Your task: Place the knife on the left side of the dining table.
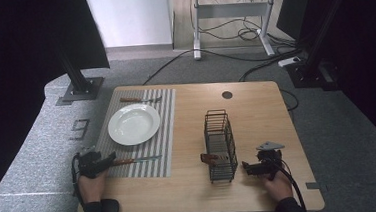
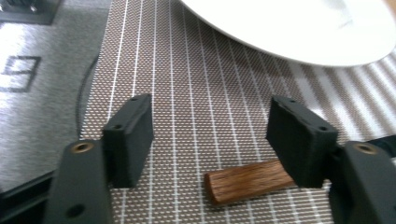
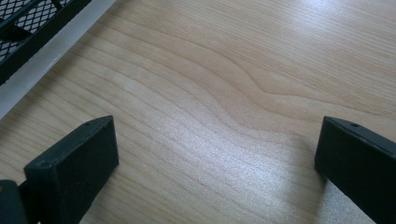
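The left gripper (image 1: 110, 158) stands with its black jaws well apart over the near edge of the grey striped woven placemat (image 2: 201, 93). Between them lies the brown wooden handle (image 2: 247, 181) of a table knife with a steel blade (image 1: 134, 160). The handle's rounded butt end sits on the mat in the gap; its other end passes under or against the right-hand jaw, and whether the pad touches it cannot be told. The other jaw stands clear of the wood, so nothing is clamped.

In the high view the knife lies flat along the placemat's near edge, its long axis running across the counter (image 1: 256, 106) from left to right, handle toward the left gripper and blade pointing away toward the black wire rack (image 1: 219, 144). It rests just in front of the round white ceramic plate (image 1: 133, 124).

The right gripper (image 1: 245, 168) rests low at the rack's right side, its jaws wide apart over bare light wood and holding nothing.
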Motion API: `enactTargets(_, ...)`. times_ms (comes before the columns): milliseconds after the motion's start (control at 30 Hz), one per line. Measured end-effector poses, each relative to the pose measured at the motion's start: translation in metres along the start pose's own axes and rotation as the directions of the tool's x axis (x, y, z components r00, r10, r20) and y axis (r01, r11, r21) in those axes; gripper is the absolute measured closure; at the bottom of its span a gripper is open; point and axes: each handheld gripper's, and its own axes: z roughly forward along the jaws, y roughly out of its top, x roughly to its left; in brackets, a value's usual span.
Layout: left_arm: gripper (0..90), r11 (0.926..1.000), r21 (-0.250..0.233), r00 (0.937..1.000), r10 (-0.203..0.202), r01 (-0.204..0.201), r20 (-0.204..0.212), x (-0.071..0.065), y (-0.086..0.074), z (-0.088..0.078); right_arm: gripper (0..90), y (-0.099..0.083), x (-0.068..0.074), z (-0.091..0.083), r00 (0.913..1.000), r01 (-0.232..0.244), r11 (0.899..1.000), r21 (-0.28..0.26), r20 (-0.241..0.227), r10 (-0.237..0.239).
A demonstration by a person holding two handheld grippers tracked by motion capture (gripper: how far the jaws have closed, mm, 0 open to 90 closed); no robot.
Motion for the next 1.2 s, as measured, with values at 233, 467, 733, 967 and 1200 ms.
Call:
enactTargets(233,18.7,0.9921,0.093,0.9961,0.086,-0.084,-0.02,-0.009,-0.001,0.011,0.0,0.0,0.0,0.0,1.0,0.0,1.0,0.0,0.0,0.0)
enactTargets(467,15.5,0.9859,0.114,0.9912,0.128,-0.123,-0.036,-0.014,0.0,0.014,0.0,0.0,0.0,0.0,1.0,-0.001,1.0,0.0,0.0,0.001)
enactTargets(733,15.5,0.9859,0.114,0.9912,0.128,-0.123,-0.035,-0.014,0.0,0.014,0.0,0.0,0.0,0.0,1.0,0.0,1.0,0.0,0.0,0.0)
enactTargets(967,15.5,0.9859,0.114,0.9912,0.128,-0.123,-0.035,-0.014,0.0,0.014,0.0,0.0,0.0,0.0,1.0,0.0,1.0,0.0,0.0,0.0)
enactTargets(1200,15.7,0.9869,0.11,0.9921,0.122,-0.118,-0.03,-0.013,0.0,0.013,0.0,0.0,0.0,0.0,1.0,0.0,1.0,0.0,0.0,0.0)
